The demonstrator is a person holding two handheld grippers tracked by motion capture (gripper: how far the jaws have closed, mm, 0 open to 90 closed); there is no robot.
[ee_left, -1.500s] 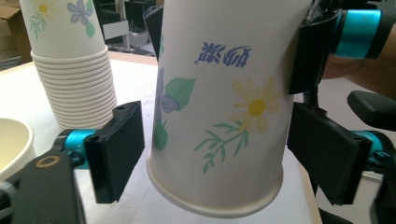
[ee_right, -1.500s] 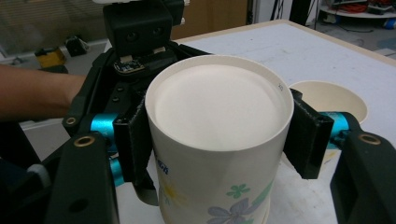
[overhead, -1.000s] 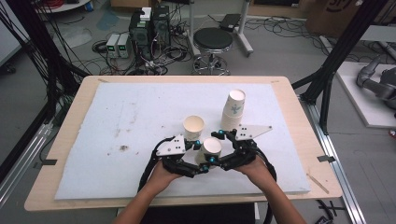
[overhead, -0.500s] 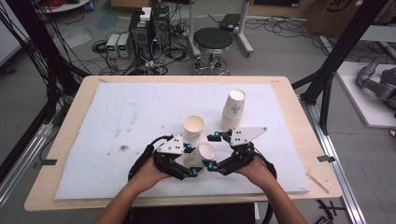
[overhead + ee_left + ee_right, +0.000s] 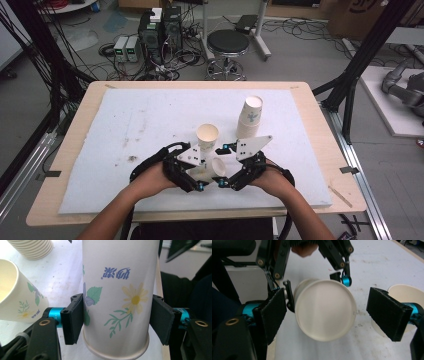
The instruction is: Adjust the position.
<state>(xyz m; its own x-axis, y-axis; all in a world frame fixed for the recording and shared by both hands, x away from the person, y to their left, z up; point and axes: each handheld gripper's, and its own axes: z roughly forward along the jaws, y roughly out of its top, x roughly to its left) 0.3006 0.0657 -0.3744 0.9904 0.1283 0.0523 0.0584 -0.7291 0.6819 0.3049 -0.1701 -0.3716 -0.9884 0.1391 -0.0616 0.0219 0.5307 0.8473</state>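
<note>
From my station, the only print I can pick out sits on the paper cup seen in the left gripper view: a short line of blue characters on its wall, above the daisy and leaf pattern. They stand upside down to that camera and look like Chinese script, but I cannot make out what they say. The second cup at the left of that view carries a tiny blue mark beneath its own flower print, too small to read. In the high view, the stack of cups shows a blue smudge, unreadable.
</note>
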